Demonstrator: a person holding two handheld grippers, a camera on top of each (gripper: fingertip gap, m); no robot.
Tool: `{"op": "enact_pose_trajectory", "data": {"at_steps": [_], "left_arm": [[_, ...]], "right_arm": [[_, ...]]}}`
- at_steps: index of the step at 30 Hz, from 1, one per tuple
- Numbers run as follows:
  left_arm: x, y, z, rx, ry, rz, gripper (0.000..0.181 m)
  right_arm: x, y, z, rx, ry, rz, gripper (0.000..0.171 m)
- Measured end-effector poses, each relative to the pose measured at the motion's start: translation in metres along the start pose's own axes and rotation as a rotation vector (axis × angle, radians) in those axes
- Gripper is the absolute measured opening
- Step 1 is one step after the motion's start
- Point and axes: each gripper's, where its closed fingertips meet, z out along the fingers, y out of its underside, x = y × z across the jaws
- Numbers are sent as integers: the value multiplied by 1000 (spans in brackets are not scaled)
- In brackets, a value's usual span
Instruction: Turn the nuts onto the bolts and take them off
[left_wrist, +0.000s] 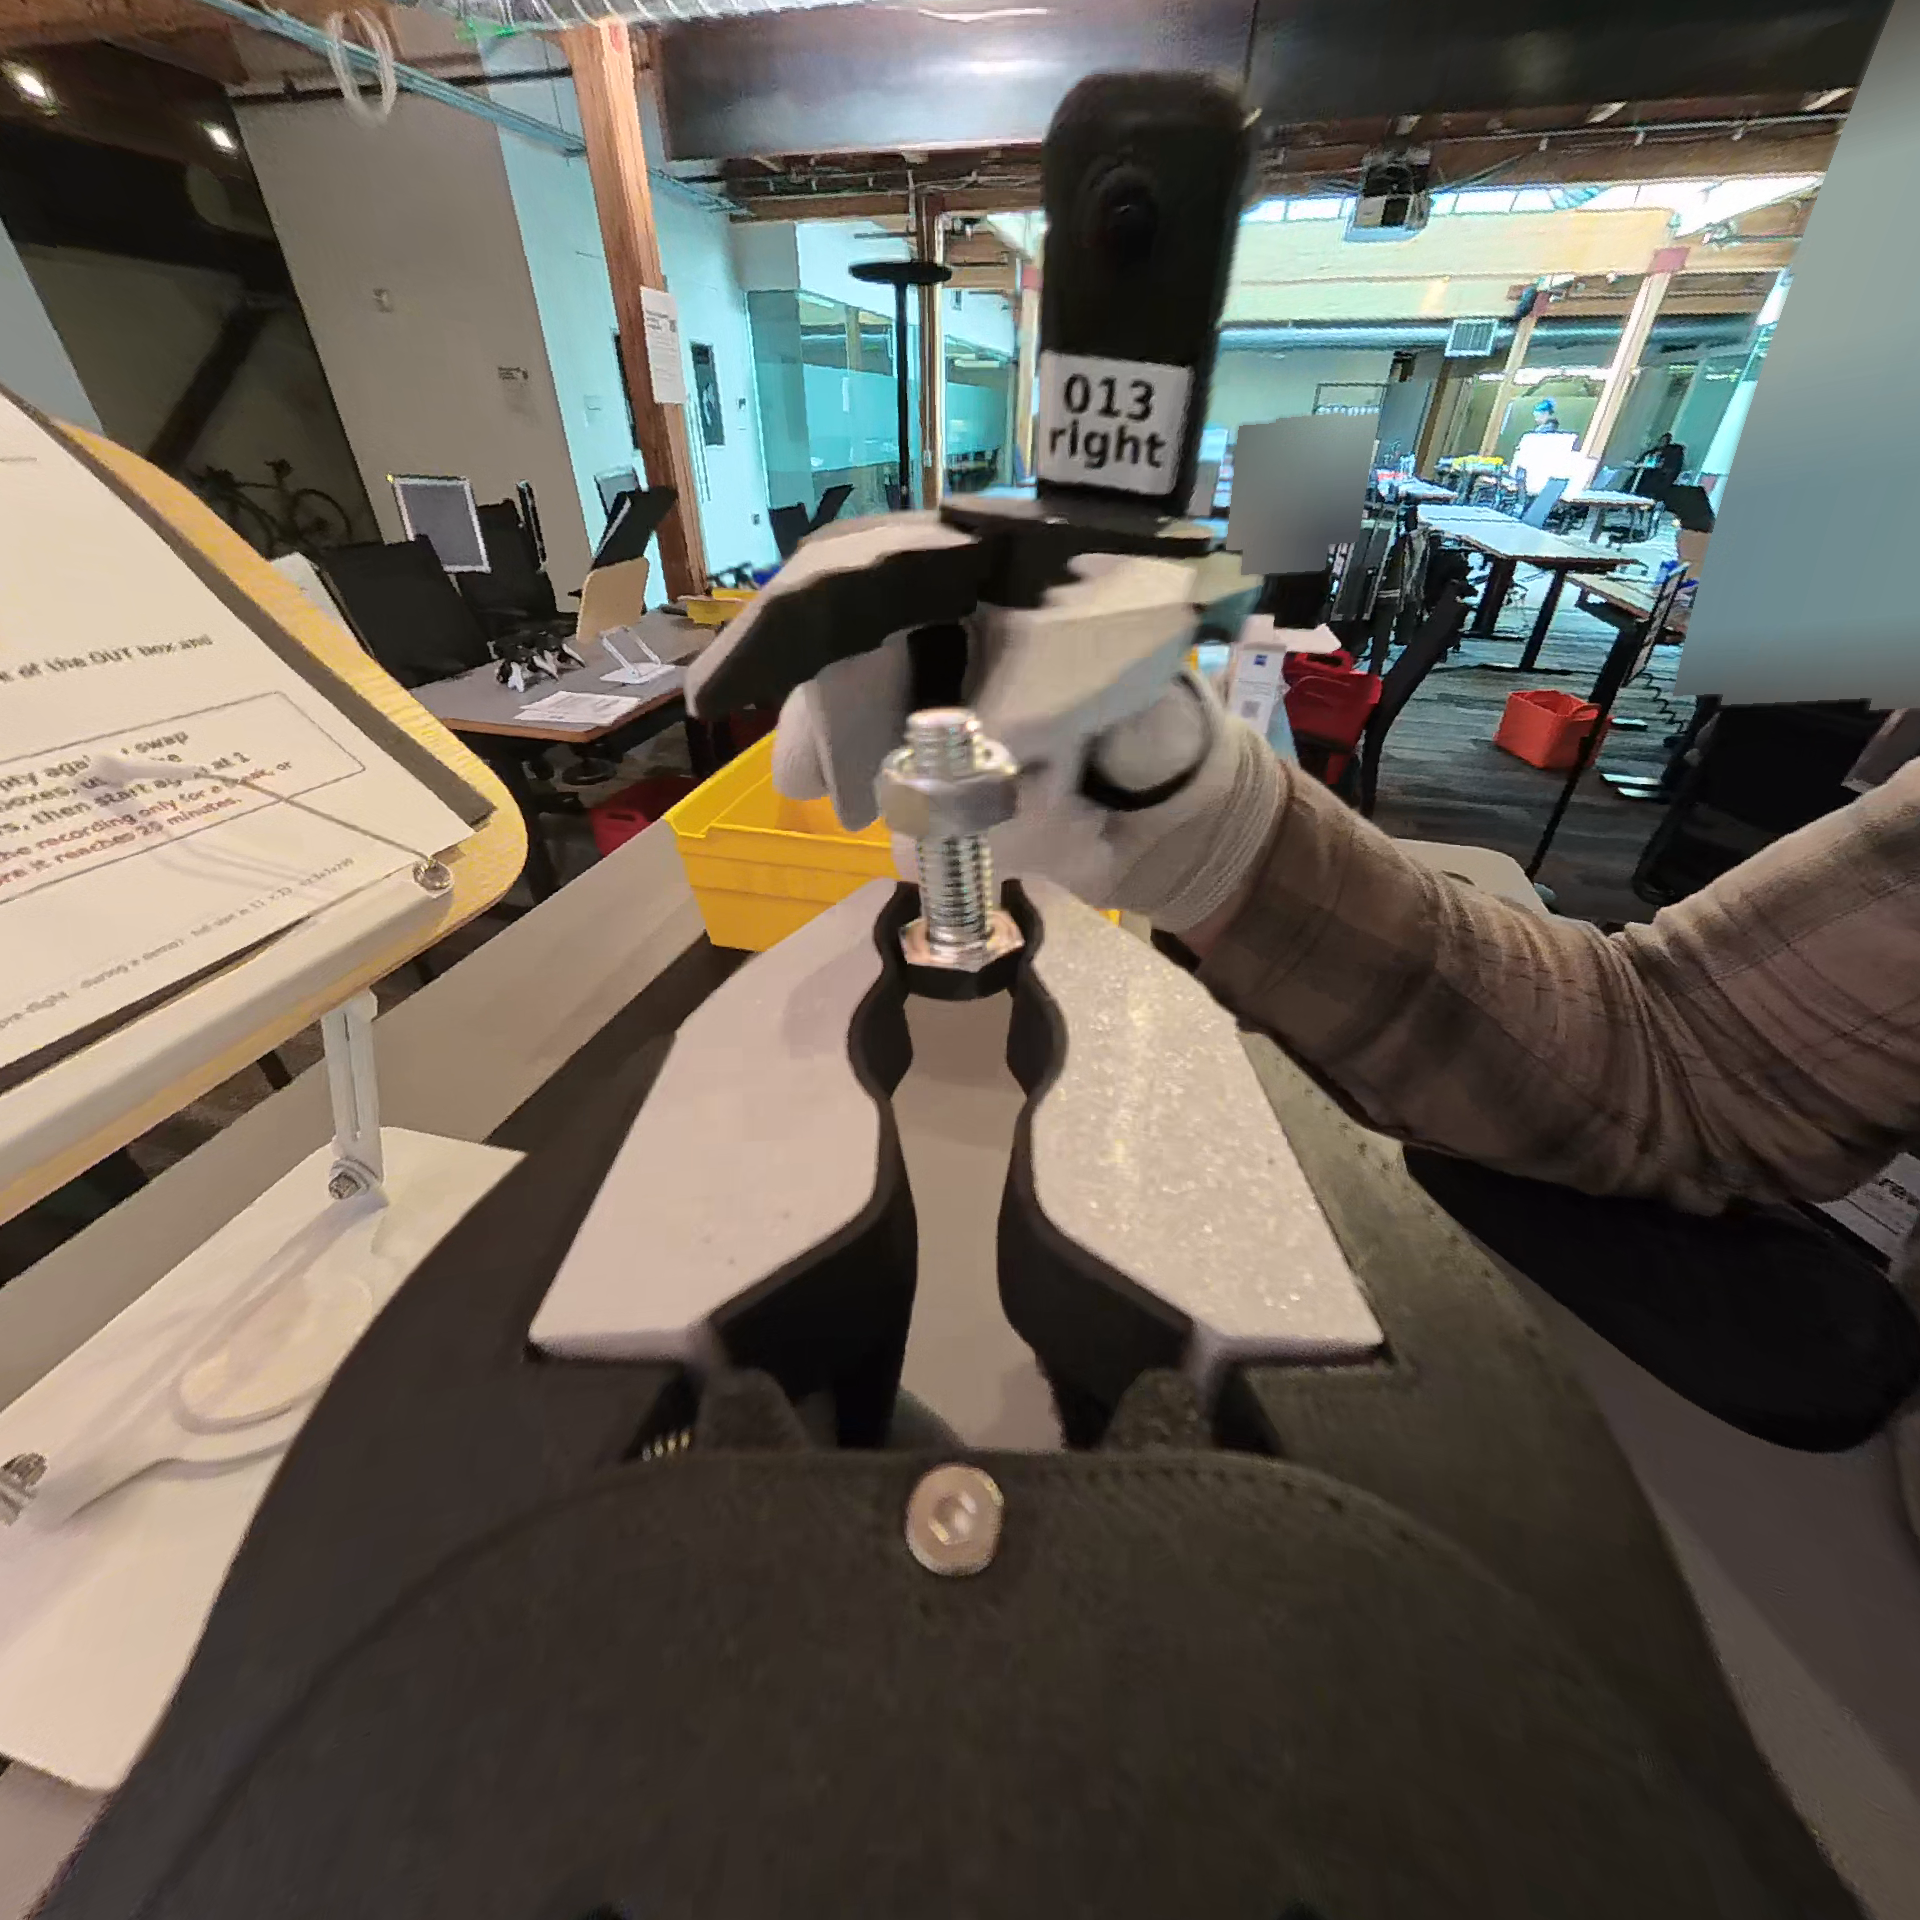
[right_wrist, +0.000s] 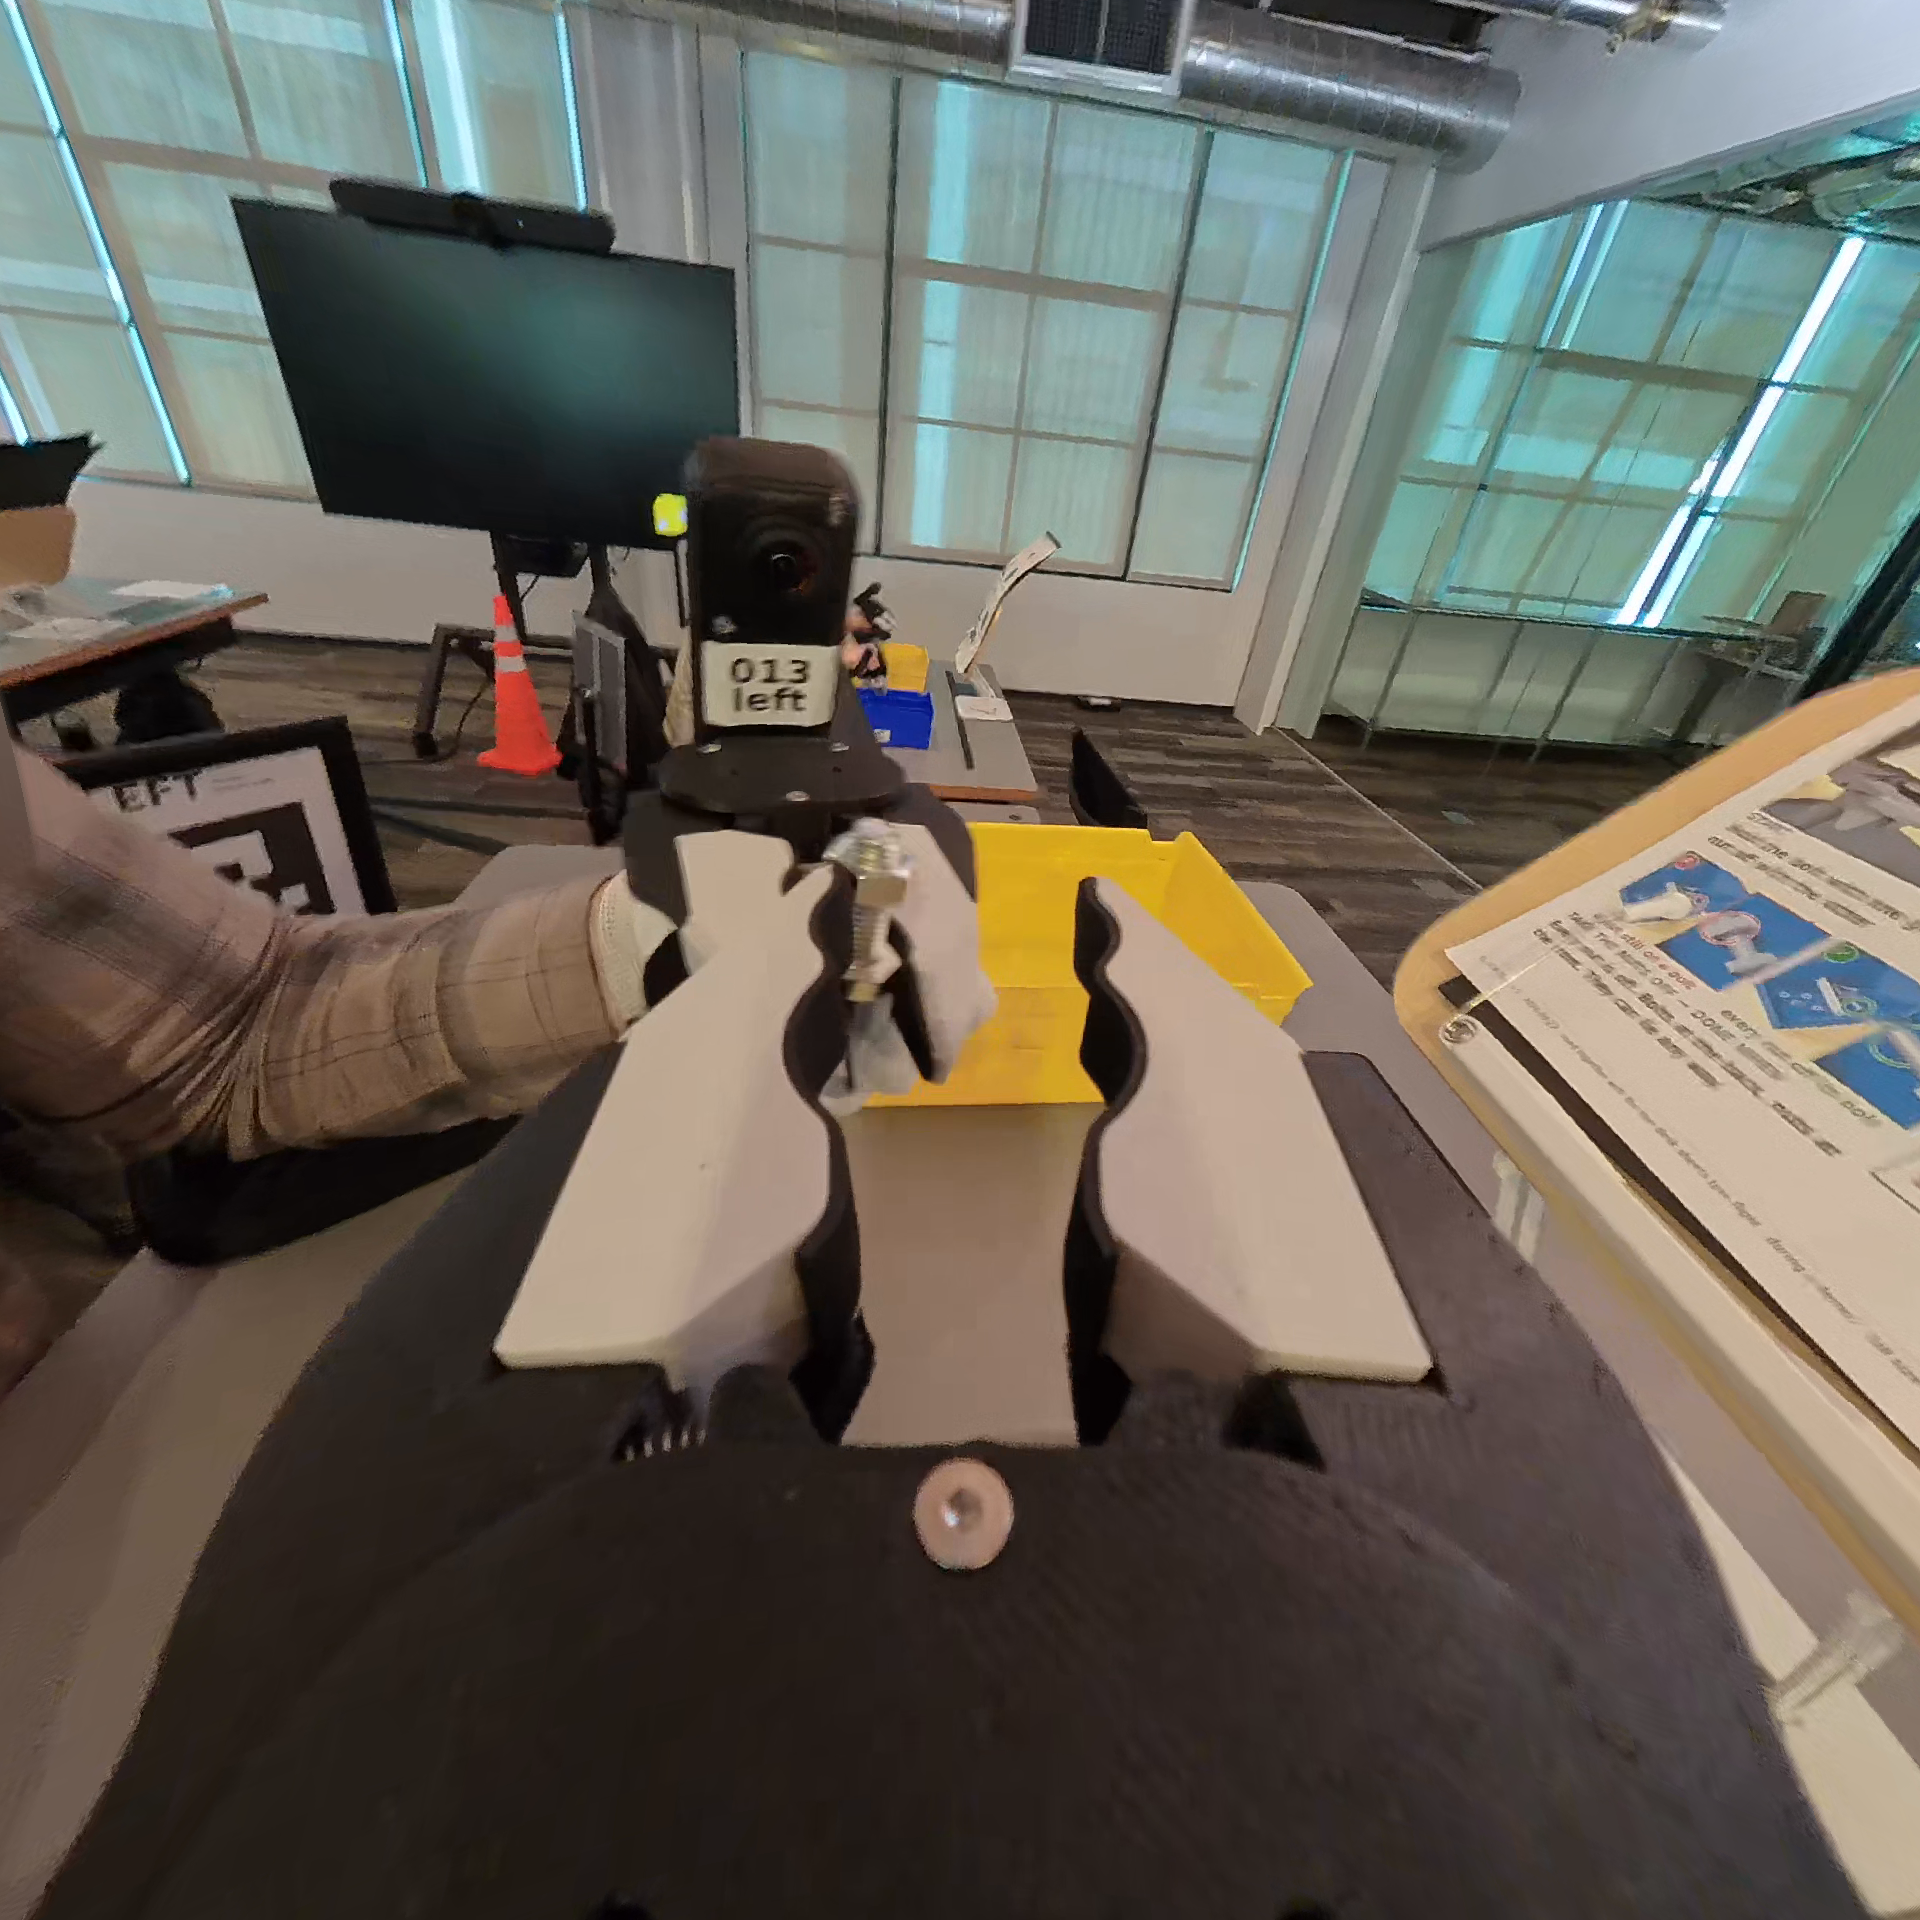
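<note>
My left gripper (left_wrist: 958, 940) is shut on the head of a silver bolt (left_wrist: 951, 883) and holds it upright, threads up. A hex nut (left_wrist: 948, 795) sits on the threads near the bolt's top. My right gripper (left_wrist: 883, 717), blurred, is beyond the bolt at nut height with its fingers apart. In the right wrist view my right gripper (right_wrist: 925, 883) is open, and the nut (right_wrist: 871, 871) and the bolt (right_wrist: 868, 951) lie just inside its left finger (right_wrist: 727, 1039). The left gripper (right_wrist: 868, 1039) holds the bolt from the far side.
A yellow bin (left_wrist: 769, 862) (right_wrist: 1143, 935) stands on the grey table (right_wrist: 956, 1247) behind the bolt. A tilted instruction board (left_wrist: 208, 727) (right_wrist: 1714, 987) stands beside the workspace. A gloved hand with a plaid sleeve (left_wrist: 1558, 987) holds the right gripper. Spacing between my two grippers at the tips: around 4 cm.
</note>
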Motion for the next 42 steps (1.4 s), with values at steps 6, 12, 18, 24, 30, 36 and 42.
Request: {"op": "enact_pose_trajectory", "data": {"at_steps": [6, 12, 18, 24, 30, 36, 42], "left_arm": [[2, -4, 0, 14, 7, 4, 16], [5, -1, 3, 8, 17, 9, 16], [8, -2, 4, 13, 25, 12, 16], [10, 0, 5, 4, 33, 17, 16], [9, -2, 4, 11, 32, 9, 16], [13, 1, 7, 3, 51, 20, 16], [12, 1, 6, 0, 48, 21, 16]], "right_arm": [[2, -6, -9, 91, -67, 102, 45], [-4, -3, 1, 55, -51, 69, 55], [25, -3, -18, 121, 38, 140, 54], [-7, 1, 1, 57, -63, 74, 66], [12, 0, -15, 106, -26, 128, 63], [6, 11, 3, 34, -20, 110, 75], [15, 3, -14, 95, -15, 139, 64]]}}
